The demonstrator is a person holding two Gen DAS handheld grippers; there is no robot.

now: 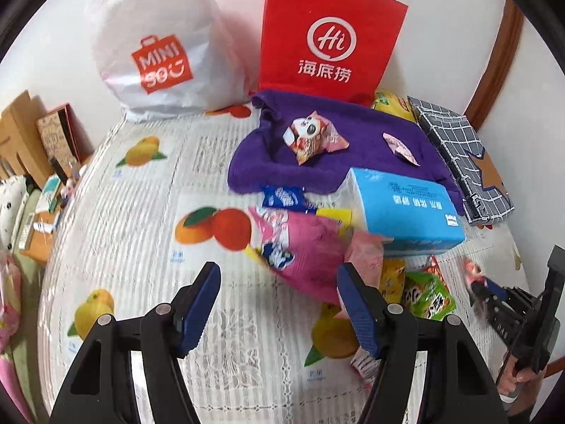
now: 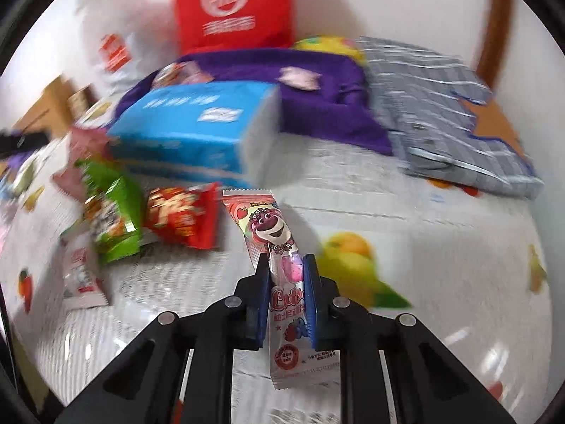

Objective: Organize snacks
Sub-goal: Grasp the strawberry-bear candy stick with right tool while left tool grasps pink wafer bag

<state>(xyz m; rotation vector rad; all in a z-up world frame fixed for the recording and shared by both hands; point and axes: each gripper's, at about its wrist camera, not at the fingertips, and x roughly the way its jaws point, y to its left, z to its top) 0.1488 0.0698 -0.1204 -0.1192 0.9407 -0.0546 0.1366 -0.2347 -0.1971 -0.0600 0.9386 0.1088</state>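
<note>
**Lollipop packet clamped in my right tool**

Between the blue pads of my right tool (image 2: 285, 265) sits a long Lotso lollipop packet (image 2: 272, 229), pinched across its middle, the jaws drawn narrow on it. Its pink bear end sticks out ahead of the pads and its printed end hangs back toward me, lifted just over the surface (image 2: 423, 212) with its fruit-print cover.

Just left of the packet lie a red snack bag (image 2: 183, 215) and a green snack bag (image 2: 113, 212), side by side. A white sachet (image 2: 83, 275) lies nearer me, beside the green one. Behind them sits a blue tissue pack (image 2: 190, 130), and behind that a purple cloth (image 2: 339, 106) carrying a small pink wrapper (image 2: 300, 77). A grey checked fabric piece (image 2: 441, 113) lies to the right of the cloth, and a red bag (image 2: 231, 3) stands at the back wall.

My left tool (image 1: 279, 305) stands half wide with nothing between its pads, over bare cover. A pink snack bag (image 1: 303, 247) lies just ahead of its right finger, touching the tissue pack. A panda-print packet (image 1: 307, 134) rests on the purple cloth. A white Miniso bag (image 1: 159, 46) stands beside the red one.
</note>
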